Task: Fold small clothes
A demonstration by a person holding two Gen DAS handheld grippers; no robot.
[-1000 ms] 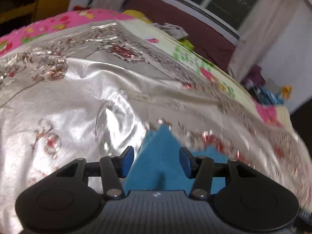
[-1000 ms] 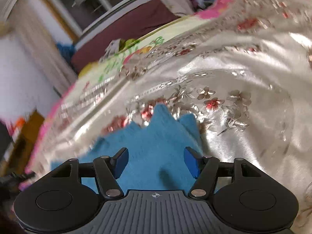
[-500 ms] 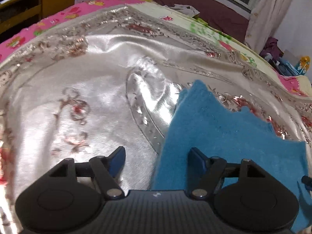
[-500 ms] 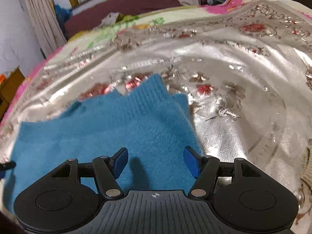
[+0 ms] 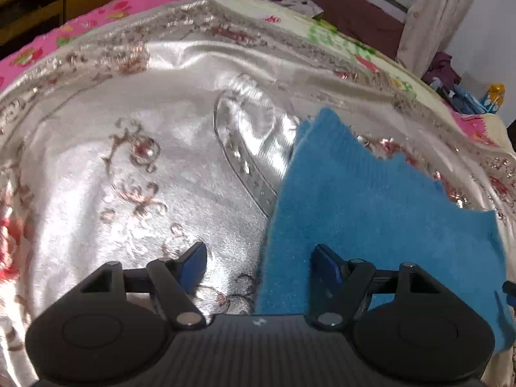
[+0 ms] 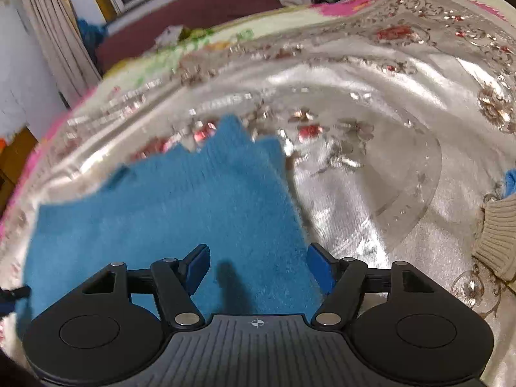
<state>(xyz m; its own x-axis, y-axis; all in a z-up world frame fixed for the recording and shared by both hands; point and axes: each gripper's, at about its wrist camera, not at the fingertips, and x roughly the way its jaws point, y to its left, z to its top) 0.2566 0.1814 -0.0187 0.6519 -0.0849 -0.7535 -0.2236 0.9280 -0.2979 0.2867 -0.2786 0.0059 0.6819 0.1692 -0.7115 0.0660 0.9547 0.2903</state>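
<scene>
Silvery embroidered bedspread carries blue knit garment, lying flat. Left gripper spread, straddling garment's left edge; right gripper spread over its right edge. Judged: between folds; next, pinch both edges.

One blue garment, one beige knit, one satin bedspread.

Each tool, left tool and right tool, has a ribbed dark-grey body with a crosshair mark, black linkage arms, silver pivot screws and blue pads.
</scene>
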